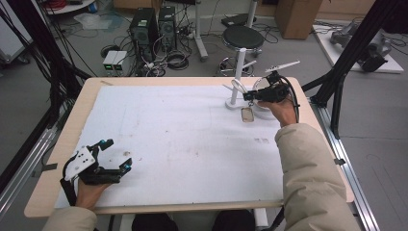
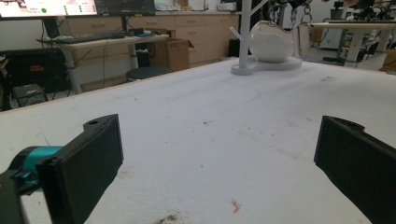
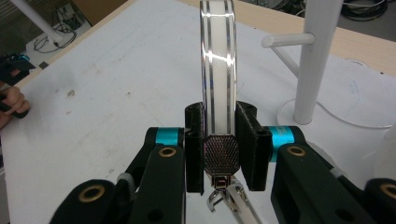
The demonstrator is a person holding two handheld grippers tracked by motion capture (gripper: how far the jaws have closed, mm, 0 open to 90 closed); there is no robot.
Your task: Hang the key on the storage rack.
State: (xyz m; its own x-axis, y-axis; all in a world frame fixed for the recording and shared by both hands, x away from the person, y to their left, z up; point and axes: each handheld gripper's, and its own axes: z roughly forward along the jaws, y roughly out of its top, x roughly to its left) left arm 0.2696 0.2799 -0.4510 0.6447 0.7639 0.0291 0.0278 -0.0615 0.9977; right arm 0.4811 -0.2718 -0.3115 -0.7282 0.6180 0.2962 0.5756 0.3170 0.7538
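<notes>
Right gripper (image 1: pixel 251 96): upper right of the high view, forearm stretched up the frame, jaws clamped on a bangle (image 3: pixel 217 70).
Bangle: edge-on and upright between the pads, close to the white stand (image 1: pixel 235 72); a tag (image 1: pixel 247 114) hangs below.
Left gripper (image 1: pixel 118 156): lower left, resting on the white mat (image 1: pixel 183 144), jaws spread wide, holding nothing.

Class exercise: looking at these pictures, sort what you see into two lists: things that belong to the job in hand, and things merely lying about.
In the job:
- right gripper, shut on the bracelet
- bracelet
- white stand with pegs

Lying about:
- left gripper, open, resting on the table
- white egg-shaped bowl
- stool
- computer towers
</notes>
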